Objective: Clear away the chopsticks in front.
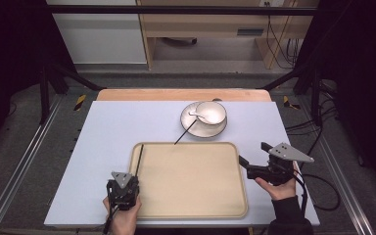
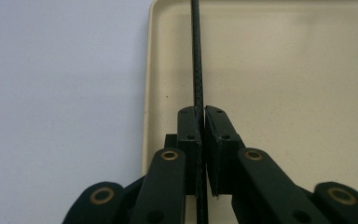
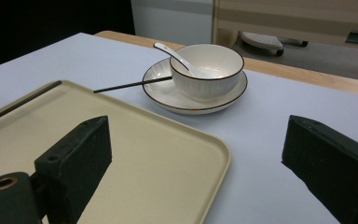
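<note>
We hold a chopstick (image 2: 196, 56) in the left gripper (image 2: 200, 112), over the tray's (image 1: 191, 205) left edge.

Its own view shows the jaws pinched on the stick; from the right gripper (image 3: 196, 154), jaws wide and holding nothing, we see a second chopstick (image 3: 130, 85) ahead, leaning on the plate (image 3: 168, 95) beside the bowl (image 3: 207, 70).

Both grippers are black, with brass-ringed pivots, grey triangular top plates and trailing cables; the right hand (image 1: 280, 188) wears a dark sleeve.
</note>
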`<state>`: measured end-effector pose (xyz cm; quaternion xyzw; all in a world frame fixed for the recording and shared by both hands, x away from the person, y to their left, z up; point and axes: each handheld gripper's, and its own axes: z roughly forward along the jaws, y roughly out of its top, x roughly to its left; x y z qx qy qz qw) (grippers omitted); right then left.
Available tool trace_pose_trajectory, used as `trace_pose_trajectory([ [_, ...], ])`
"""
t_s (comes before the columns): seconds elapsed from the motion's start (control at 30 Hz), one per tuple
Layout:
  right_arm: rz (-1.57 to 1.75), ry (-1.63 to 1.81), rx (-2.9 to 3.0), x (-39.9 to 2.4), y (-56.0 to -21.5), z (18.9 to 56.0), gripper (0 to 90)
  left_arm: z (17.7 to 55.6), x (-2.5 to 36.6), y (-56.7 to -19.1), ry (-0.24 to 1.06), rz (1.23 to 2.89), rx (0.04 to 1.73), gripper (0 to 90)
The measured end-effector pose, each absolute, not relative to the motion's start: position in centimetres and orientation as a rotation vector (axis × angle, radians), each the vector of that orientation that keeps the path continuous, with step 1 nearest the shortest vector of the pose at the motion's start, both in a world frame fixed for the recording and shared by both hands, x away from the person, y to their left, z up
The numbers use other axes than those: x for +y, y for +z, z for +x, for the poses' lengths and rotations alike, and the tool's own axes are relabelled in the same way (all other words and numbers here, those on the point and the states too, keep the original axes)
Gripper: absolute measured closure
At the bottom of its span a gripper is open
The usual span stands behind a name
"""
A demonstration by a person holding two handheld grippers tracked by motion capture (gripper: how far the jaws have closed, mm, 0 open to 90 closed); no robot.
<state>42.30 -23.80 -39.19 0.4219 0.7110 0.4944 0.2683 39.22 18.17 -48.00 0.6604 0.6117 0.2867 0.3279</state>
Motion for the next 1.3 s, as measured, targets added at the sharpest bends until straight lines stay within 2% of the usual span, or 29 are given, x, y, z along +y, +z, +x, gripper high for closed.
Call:
trace_pose_trajectory([
  [0.23,1.137,1.34,1.913,-23.9,-39.1,42.2,8.2,39.3,18.4,-47.6,0.741,1.719,1.573,75.1],
  [0.67,1.145,1.345,1.9,-24.1,-39.0,42.1,8.1,40.7,17.6,-42.5,0.725,1.719,1.238,46.6],
  [0.8,1.146,1.348,1.899,-24.2,-38.9,42.1,8.0,41.4,16.9,-41.1,0.721,1.739,1.127,41.0],
  [0.97,1.143,1.35,1.897,-24.2,-38.9,42.1,8.0,43.0,16.1,-39.9,0.646,1.76,1.027,33.0],
  [1.3,1.151,1.348,1.893,-24.2,-39.0,42.2,8.0,46.5,13.5,-39.0,0.63,1.831,0.932,22.2],
])
